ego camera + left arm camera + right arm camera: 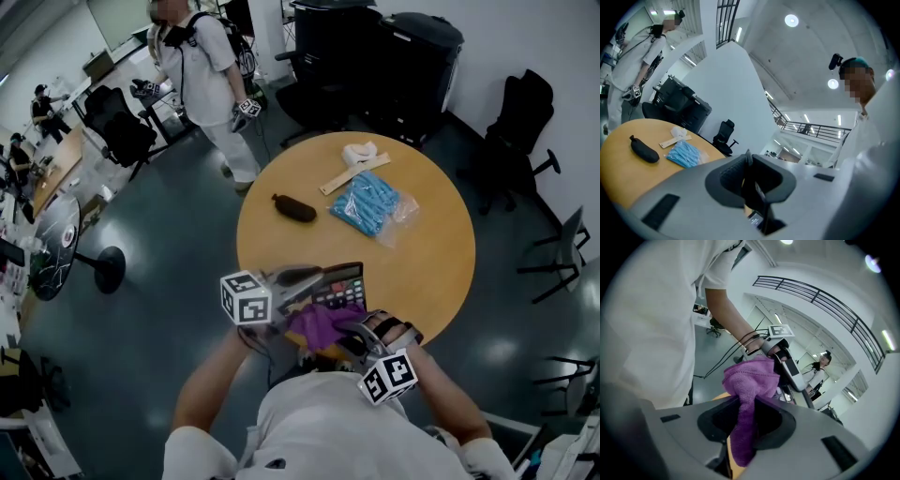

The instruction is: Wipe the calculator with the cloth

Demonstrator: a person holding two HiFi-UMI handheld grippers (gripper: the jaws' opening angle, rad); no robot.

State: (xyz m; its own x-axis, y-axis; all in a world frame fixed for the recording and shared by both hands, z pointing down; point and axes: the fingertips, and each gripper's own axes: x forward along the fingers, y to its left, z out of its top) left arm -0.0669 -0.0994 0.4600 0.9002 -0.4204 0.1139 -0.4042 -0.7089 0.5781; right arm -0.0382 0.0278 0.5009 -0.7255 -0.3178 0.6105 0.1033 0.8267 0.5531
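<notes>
The calculator [339, 284] sits at the near edge of the round table [441, 272], just in front of the person's chest, keys facing up. The left gripper [749, 164] has its jaws drawn in on the calculator's thin side edge. The head view does not show whether the calculator's underside rests on the wood or is lifted off it. It looks like a stiff, light slab of smooth plastic, so a pinch on the rim should hold it. That pinch could still slip or pivot if the wiping presses hard, and the keys and display are the parts to keep the jaws off. Bunched against its near end is the purple cloth [322, 323], soft and limp. The right gripper [749, 404] is closed partway on a fold of it, with a loose wad ahead of the jaws and a tail hanging below them. That wad is probably the part to drag across the keys. Farther out on the table, well apart from the work, lie a dark pouch [293, 207], a blue packet [366, 203] in clear wrap, a pale flat strip [354, 173] and a white crumpled wad [359, 152]. Beyond the table a person [202, 75] stands among office chairs.
</notes>
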